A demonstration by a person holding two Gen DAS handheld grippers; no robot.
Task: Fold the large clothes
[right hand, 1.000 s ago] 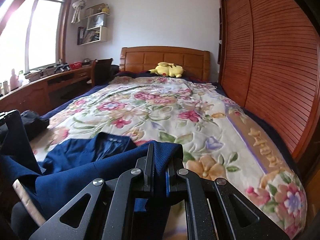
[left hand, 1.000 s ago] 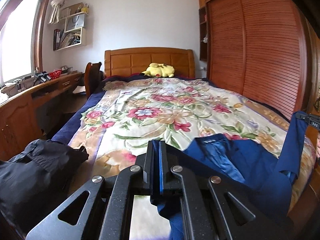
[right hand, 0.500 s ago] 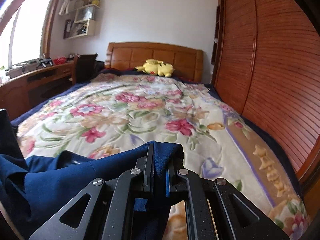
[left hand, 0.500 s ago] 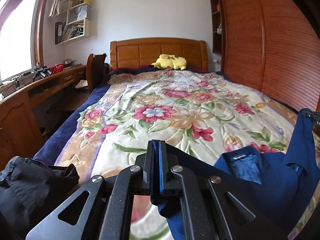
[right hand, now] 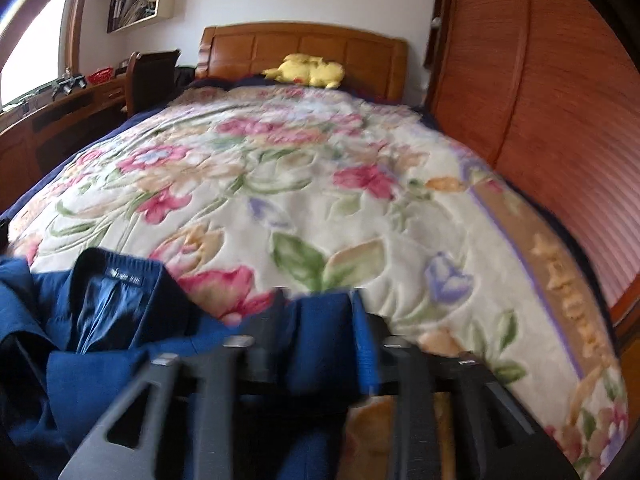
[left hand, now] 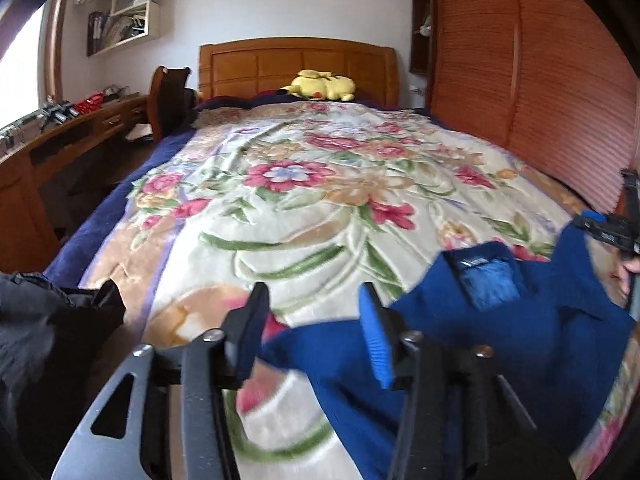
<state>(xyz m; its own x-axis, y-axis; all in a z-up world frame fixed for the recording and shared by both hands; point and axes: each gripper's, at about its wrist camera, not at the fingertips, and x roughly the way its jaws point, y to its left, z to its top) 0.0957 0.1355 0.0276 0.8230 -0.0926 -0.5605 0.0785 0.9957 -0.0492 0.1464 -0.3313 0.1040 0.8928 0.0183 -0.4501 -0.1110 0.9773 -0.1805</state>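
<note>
A dark blue jacket (left hand: 500,320) lies crumpled on the near end of the floral bedspread (left hand: 304,184), collar and label up. My left gripper (left hand: 314,320) is open, its jaws wide apart, with the jacket's edge lying loose between and under them. My right gripper (right hand: 320,312) is also open, with blue cloth (right hand: 320,344) still lying between its spread fingers. The jacket's collar (right hand: 120,276) shows at the lower left of the right wrist view. The right gripper shows at the right edge of the left wrist view (left hand: 612,232).
A black garment (left hand: 48,328) lies heaped at the bed's left foot. A yellow plush toy (left hand: 324,86) rests by the wooden headboard (left hand: 296,64). A wooden desk (left hand: 60,136) and chair (left hand: 168,96) stand on the left. Louvred wardrobe doors (left hand: 520,80) line the right.
Both grippers were shut on the blue jacket's edges; both have opened and let go. The jacket has dropped onto the bedspread, and both views have tilted down toward the bed.
</note>
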